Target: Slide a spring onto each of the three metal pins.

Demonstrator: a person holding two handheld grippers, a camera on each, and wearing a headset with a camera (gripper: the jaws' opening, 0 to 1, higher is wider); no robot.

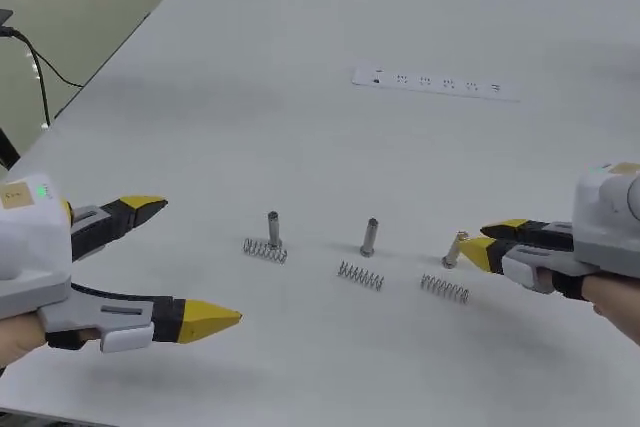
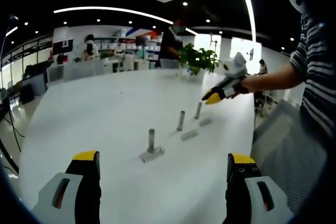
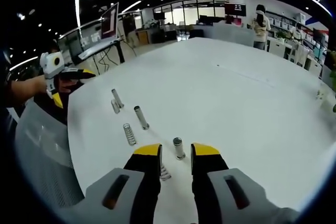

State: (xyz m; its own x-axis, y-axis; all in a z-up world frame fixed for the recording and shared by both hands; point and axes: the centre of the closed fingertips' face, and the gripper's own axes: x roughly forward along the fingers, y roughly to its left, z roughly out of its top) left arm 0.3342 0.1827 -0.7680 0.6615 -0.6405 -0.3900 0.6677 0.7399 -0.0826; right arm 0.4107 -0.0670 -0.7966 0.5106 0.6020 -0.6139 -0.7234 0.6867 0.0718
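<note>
Yellow-tipped left tool (image 2: 163, 157) gapes wide; right tool (image 3: 177, 149), narrow, half hides a spring (image 3: 165, 172).

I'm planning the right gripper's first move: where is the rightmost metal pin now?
In the head view, the rightmost metal pin stands at the row's right end, just off the tips of the right gripper, with a coiled spring lying nearer the person.
</note>
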